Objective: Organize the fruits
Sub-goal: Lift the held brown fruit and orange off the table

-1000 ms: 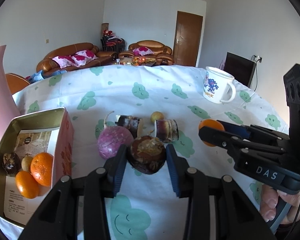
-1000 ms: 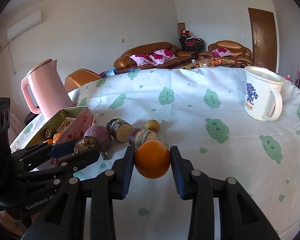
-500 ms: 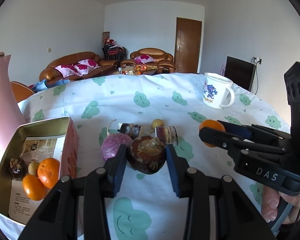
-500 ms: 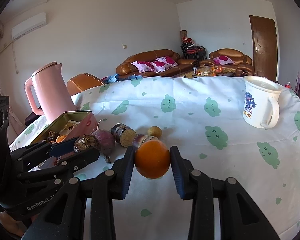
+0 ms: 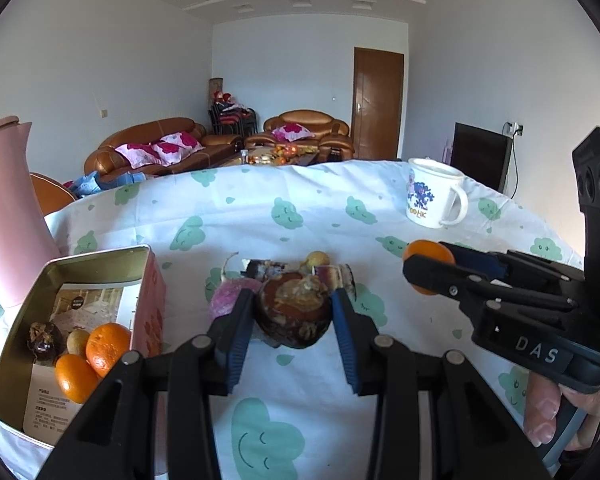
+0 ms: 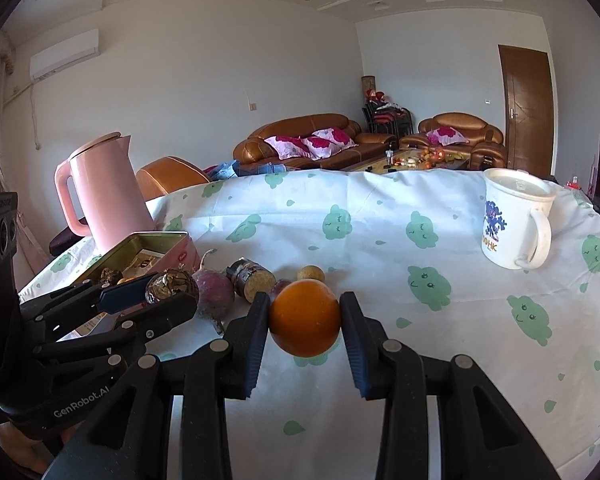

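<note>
My left gripper is shut on a dark brown, wrinkled fruit, held above the tablecloth. My right gripper is shut on an orange; the left wrist view shows that orange at the right, clamped between black jaws. An open tin box at the left holds two oranges, a small yellowish fruit and a dark fruit. On the cloth behind the held fruit lie a purple turnip-like root, two cut dark stalk pieces and a small yellow-brown fruit.
A pink kettle stands behind the tin box at the table's left edge. A white printed mug stands at the far right. A person's fingers hold the right gripper's handle. Sofas and a door lie beyond the table.
Both views have tilted upward a little, so the table and box sit lower in frame. Both grippers still clamp the same fruits.
</note>
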